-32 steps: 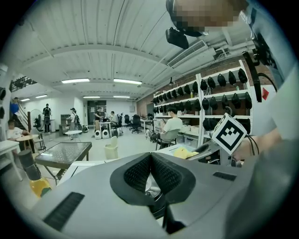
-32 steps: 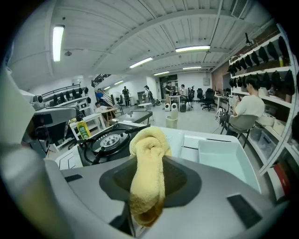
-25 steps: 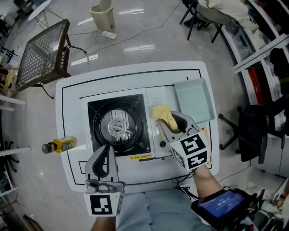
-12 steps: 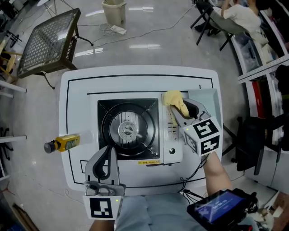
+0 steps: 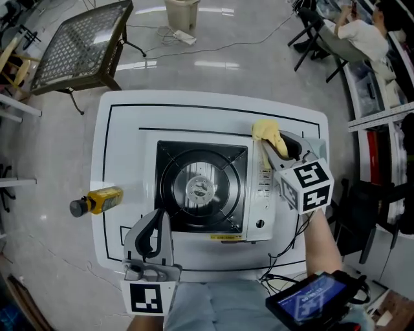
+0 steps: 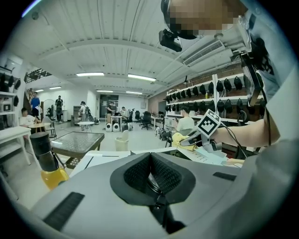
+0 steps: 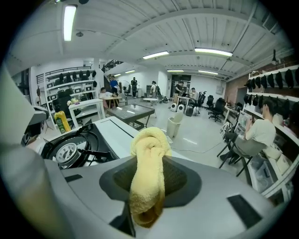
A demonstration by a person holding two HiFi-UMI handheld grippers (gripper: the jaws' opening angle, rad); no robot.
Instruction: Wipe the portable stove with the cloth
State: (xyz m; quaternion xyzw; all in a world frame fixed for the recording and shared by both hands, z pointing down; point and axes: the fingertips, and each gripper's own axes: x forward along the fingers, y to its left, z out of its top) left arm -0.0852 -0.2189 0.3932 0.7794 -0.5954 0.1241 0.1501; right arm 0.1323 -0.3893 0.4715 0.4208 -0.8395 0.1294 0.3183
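Observation:
The portable stove [image 5: 194, 223], black round the burner with a white control panel on its right, sits mid-table. A yellow cloth [image 5: 265, 131] lies at the stove's far right corner, and my right gripper [image 5: 277, 147] is shut on it. In the right gripper view the cloth [image 7: 148, 154] bulges out between the pads, with the burner [image 7: 70, 151] to the left. My left gripper [image 5: 155, 223] hovers over the stove's near left edge, shut and holding nothing. In the left gripper view its pads [image 6: 150, 172] meet, with the cloth [image 6: 180, 137] far off.
A yellow bottle with a black cap [image 5: 97, 200] lies on the white table [image 5: 129, 129] left of the stove. A pale sheet [image 5: 317, 143] lies under the right gripper. On the floor behind stand a wire-mesh table [image 5: 81, 45] and a bin [image 5: 181, 13], with chairs to the right.
My right gripper has carried the cloth away from me along the stove's right panel to its far corner. The left gripper has stayed by the stove's near edge.

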